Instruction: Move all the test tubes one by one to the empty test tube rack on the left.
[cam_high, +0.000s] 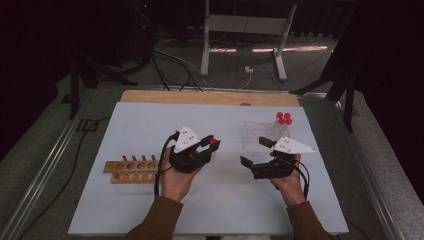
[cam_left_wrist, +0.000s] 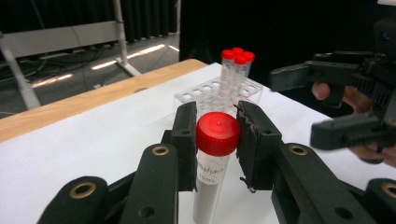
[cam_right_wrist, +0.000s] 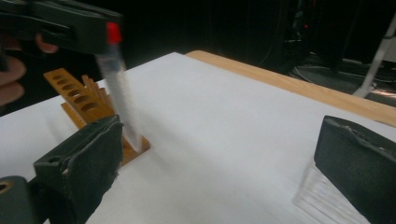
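Note:
My left gripper (cam_high: 212, 145) is shut on a clear tube with a red cap (cam_high: 213, 141), held upright above the white mat. In the left gripper view the two pads press on the tube (cam_left_wrist: 217, 135) just under its cap. My right gripper (cam_high: 255, 151) stands open to the right of it, nothing between its fingers (cam_right_wrist: 93, 154). The right gripper view looks across at the held tube (cam_right_wrist: 119, 88) hanging in front of the wooden rack (cam_right_wrist: 77, 95). A clear plastic rack (cam_high: 260, 134) holds three red-capped tubes (cam_high: 284, 118) at its far right corner.
The wooden rack (cam_high: 131, 170), with two rows of holes, lies at the left of the white mat (cam_high: 150, 210). A wooden table edge (cam_high: 210, 97) runs along the far side. Cables and a metal stand (cam_high: 245, 30) are on the floor beyond.

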